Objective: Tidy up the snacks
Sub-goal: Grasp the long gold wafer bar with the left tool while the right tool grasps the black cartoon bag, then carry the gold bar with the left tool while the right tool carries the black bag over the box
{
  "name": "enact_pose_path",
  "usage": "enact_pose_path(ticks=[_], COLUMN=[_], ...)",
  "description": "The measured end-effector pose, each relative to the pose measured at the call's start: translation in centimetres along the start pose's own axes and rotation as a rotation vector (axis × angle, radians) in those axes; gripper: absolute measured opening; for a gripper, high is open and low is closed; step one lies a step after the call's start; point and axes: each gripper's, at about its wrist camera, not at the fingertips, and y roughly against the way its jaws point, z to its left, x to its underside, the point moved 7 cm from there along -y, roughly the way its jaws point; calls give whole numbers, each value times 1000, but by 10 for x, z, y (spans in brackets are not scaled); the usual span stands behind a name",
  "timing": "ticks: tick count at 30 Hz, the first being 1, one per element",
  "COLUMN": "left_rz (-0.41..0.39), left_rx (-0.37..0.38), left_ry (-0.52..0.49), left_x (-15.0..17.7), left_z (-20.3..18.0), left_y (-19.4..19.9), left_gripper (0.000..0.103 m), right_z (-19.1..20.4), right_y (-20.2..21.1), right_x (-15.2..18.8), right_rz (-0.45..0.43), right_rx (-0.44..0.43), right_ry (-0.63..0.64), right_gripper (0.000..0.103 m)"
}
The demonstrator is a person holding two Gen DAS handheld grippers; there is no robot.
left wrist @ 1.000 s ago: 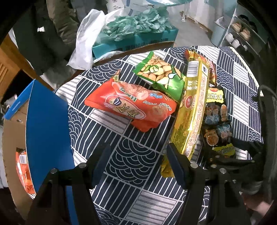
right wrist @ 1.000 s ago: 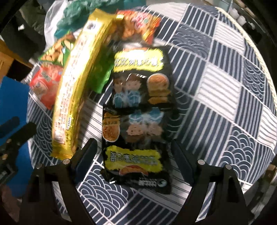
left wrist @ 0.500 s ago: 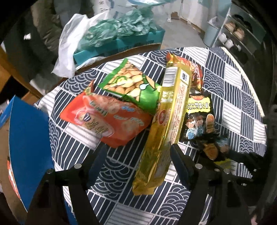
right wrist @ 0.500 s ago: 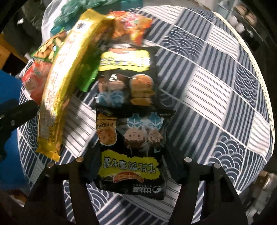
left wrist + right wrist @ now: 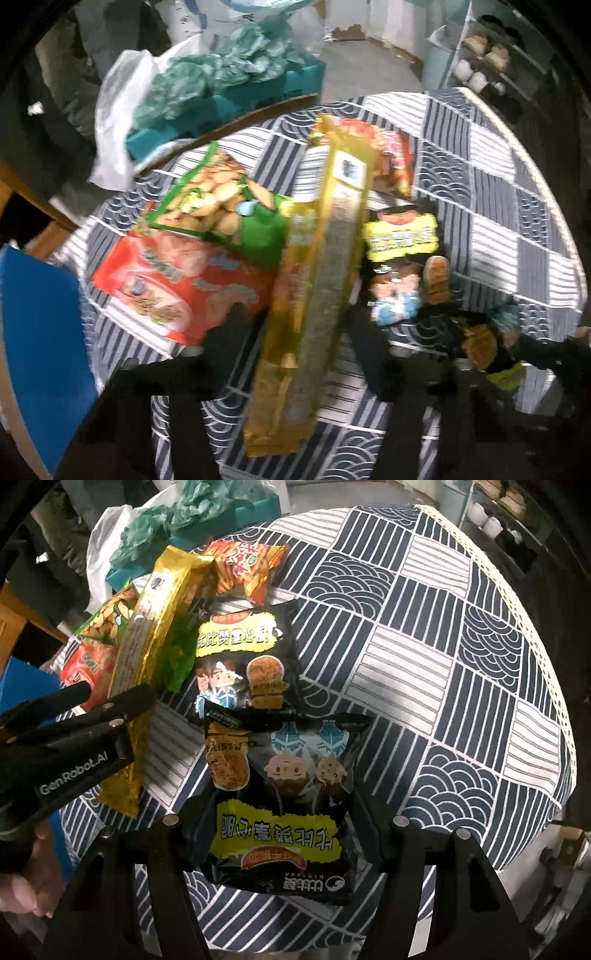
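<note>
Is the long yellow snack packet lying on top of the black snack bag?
No, the long yellow snack packet sits left of the black snack bag, leaning over the green bag instead.

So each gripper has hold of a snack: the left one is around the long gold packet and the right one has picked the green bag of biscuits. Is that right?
Not quite. The right gripper is closed on the near black snack packet, not the green bag, which lies untouched on the table; the right wrist view shows this. The left gripper is indeed closing around the long gold packet.
</note>
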Motion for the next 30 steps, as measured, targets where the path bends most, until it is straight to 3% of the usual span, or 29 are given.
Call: enact_pose_path(ticks=[3, 8, 30], left_rz=[-15, -38, -112], left_rx=[-9, -33, 19], left_ry=[-6, -26, 76], left_x=[1, 4, 35], left_z=[-4, -5, 41], left_y=[5, 14, 96], left_gripper=[34, 29, 28], right_z=[-3, 0, 50], right_y=[3, 22, 73], right_x=[5, 1, -6], right_rz=[-13, -36, -184], right_rx=[-1, 8, 25], right_ry=[-7, -2, 102], right_gripper=[64, 64, 64])
